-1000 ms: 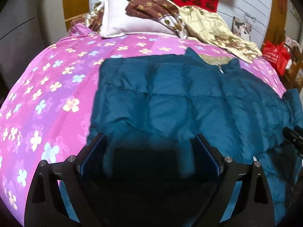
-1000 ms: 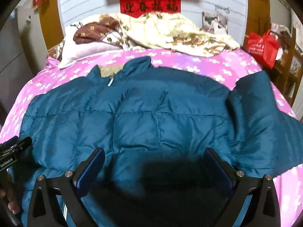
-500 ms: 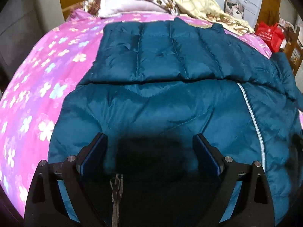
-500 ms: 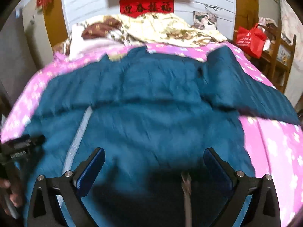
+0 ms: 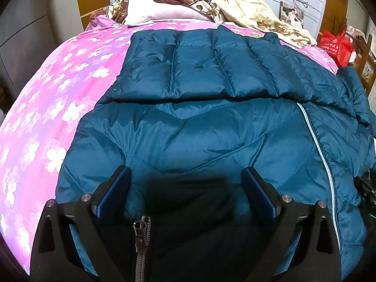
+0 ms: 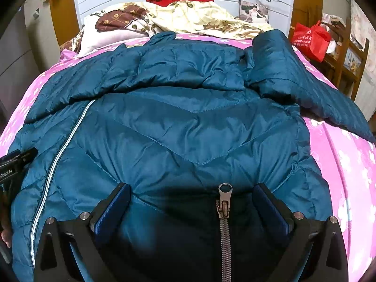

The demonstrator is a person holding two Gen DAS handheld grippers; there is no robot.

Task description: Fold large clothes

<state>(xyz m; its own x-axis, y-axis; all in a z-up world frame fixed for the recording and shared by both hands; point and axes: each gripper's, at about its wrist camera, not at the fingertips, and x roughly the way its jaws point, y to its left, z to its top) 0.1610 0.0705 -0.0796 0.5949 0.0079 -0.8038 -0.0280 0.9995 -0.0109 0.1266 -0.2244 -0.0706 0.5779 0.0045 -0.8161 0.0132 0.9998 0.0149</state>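
Broadly, the teal puffer jacket [image 5: 199,138] lies across the pink flowered bedspread [image 5: 58,89], its long axis running from 6 o'clock toward the pillows [image 5: 155,11] at 12, collar end farthest away. Its lower part is doubled over onto the body — the fold's edge crosses the left wrist view from 9 to 3, and a pale zipper line [image 5: 317,145] slants down toward 4. One sleeve [image 6: 305,87] stretches to 3 o'clock in the right wrist view.

A second ago the jacket lay flat and unfolded; the hem has since been brought over.

The left gripper [image 5: 185,188] stands with its jaws spread wide over the fabric, a zip pull [image 5: 141,230] between them near 6. The right gripper [image 6: 191,202] is likewise spread — another zip pull [image 6: 224,202] between its fingers.
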